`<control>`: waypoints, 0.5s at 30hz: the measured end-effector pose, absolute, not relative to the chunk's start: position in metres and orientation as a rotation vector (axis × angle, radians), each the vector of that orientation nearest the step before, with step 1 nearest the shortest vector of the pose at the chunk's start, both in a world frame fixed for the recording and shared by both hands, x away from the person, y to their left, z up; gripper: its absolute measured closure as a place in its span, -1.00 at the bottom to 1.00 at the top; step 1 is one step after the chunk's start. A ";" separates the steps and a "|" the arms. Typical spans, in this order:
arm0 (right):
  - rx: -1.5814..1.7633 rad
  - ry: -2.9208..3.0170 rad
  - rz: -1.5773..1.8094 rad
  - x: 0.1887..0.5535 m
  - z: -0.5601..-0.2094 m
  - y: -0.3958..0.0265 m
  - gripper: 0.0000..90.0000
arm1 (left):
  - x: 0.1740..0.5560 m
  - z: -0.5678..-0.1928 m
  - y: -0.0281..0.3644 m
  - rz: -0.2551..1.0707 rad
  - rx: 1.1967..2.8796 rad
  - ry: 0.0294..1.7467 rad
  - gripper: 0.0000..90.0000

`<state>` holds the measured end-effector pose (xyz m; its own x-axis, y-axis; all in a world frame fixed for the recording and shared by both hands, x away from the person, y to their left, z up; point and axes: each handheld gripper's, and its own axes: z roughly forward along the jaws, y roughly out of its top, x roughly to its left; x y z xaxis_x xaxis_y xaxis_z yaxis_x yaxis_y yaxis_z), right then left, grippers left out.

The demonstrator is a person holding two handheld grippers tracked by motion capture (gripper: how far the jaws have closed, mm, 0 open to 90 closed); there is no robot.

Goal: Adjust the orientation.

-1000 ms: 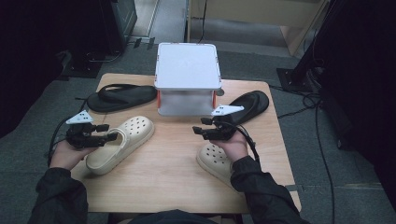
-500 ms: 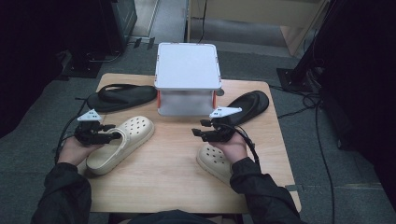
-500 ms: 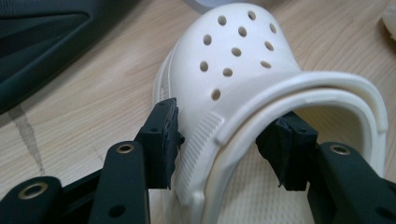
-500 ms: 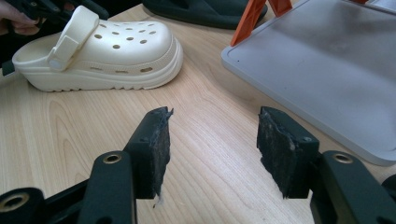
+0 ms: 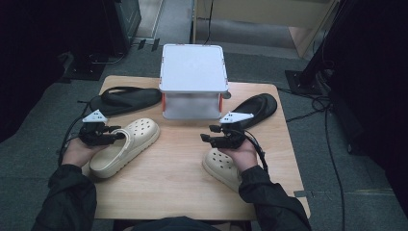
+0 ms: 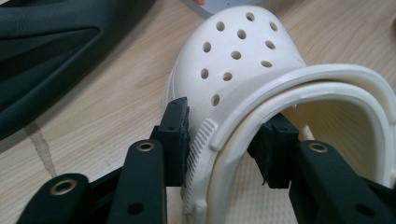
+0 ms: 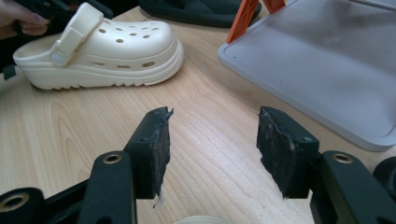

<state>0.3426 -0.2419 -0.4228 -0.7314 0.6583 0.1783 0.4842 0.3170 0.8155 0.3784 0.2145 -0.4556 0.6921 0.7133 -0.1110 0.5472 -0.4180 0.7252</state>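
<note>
Sitting on a light wooden table (image 5: 178,168): two cream perforated clogs, two black sandals and a white two-tier shelf with orange legs (image 5: 193,81).

Lying at the table's left, toe pointing toward the shelf: the left cream clog (image 5: 124,146). Gripping its collar rim at the strap pivot: the left gripper (image 5: 118,135), one black pad pressing the ribbed outer wall, the other sitting inside the opening, as seen in the left gripper view, where the clog (image 6: 261,79) is taking up most of the picture. Wrapping around that gripper near the clog's heel: the person's left hand (image 5: 79,151).

Hovering above the right cream clog (image 5: 220,166): the right gripper (image 5: 207,133), jaws standing wide apart with nothing between them. Showing in the right gripper view between the two worn pads: bare wood (image 7: 210,140), with the shelf's grey lower tray (image 7: 322,65) to the right and the far clog (image 7: 107,46) to the upper left. Peeking in at the bottom edge of that view: a sliver of cream material, too small to identify with certainty.

Lying behind the left clog, just beside the shelf: the left black sandal (image 5: 126,98). Resting at the far right of the table, angled toward the shelf: the right black sandal (image 5: 256,108), partly behind the right gripper's grey plate.
</note>
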 end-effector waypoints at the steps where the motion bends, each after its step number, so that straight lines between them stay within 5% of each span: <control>1: 1.057 2.388 1.387 0.343 -0.423 -0.243 0.00 | 0.379 -0.455 0.214 0.268 2.119 0.976 0.36; 15: 1.064 2.378 1.397 0.341 -0.422 -0.244 0.01 | 0.380 -0.442 0.218 0.340 2.076 1.057 0.67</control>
